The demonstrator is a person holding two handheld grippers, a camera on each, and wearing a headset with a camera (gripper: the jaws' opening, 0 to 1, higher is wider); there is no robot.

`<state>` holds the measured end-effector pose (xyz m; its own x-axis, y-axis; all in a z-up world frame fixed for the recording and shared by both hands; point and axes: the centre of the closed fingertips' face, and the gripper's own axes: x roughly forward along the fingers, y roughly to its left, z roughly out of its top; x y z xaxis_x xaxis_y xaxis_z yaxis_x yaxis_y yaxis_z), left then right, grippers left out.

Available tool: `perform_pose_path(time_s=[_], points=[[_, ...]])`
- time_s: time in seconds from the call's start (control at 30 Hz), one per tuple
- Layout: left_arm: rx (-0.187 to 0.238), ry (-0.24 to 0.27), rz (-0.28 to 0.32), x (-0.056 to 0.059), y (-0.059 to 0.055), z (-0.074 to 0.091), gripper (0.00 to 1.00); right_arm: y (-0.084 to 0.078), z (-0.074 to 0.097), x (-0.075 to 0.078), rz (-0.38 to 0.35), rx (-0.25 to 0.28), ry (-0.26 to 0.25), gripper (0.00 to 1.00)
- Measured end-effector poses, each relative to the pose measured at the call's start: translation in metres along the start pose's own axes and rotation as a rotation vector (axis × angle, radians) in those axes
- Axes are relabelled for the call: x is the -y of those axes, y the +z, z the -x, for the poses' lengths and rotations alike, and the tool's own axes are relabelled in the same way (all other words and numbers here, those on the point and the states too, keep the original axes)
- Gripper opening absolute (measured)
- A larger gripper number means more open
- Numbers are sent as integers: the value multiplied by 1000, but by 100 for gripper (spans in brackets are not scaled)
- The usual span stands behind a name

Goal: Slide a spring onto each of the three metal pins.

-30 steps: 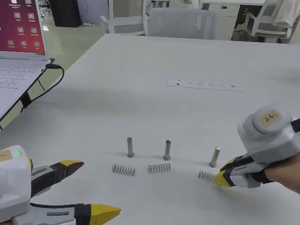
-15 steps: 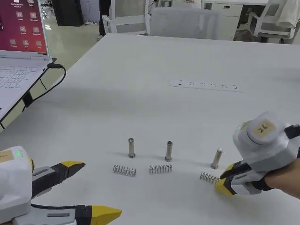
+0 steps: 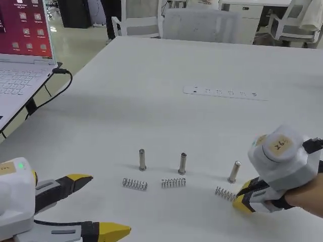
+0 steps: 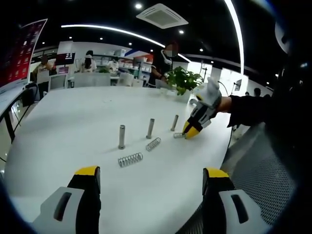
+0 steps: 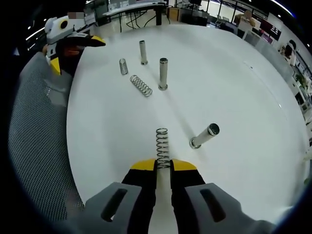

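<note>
The left tongs (image 3: 103,204) are held wide open and empty at the near left of the tabletop (image 3: 151,101), well apart from the work. Three pins are stood upright in a row, all bare: the left pin (image 3: 143,159), the middle pin (image 3: 182,163) and the right pin (image 3: 234,171). The left spring (image 3: 135,184) and the middle spring (image 3: 173,182) are laid flat just in front of the first two. The right spring (image 5: 162,146) is pinched at its near end by the narrowed right tongs (image 5: 163,165), with its long axis pointed straight away from them. The right pin is just beside its far end. A lift and a turn upright are judged necessary, and open room is left around the pins.
</note>
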<state>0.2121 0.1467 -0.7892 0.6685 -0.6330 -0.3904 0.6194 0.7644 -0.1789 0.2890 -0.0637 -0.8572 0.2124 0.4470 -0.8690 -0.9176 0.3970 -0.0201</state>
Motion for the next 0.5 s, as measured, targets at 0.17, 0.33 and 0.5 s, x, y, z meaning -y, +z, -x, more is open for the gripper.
perform_pose_path(time_s=[0.17,0.33,0.5], points=[[-4,-12,-4,2,-1,-1,83,1,3,-2,-15,6,5,8],[-13,-37,-20,5,-2,-2,81,3,4,-7,-21,9,20,8],[-12,-71,-37,10,-2,-5,78,10,7,-15,-13,18,38,8]])
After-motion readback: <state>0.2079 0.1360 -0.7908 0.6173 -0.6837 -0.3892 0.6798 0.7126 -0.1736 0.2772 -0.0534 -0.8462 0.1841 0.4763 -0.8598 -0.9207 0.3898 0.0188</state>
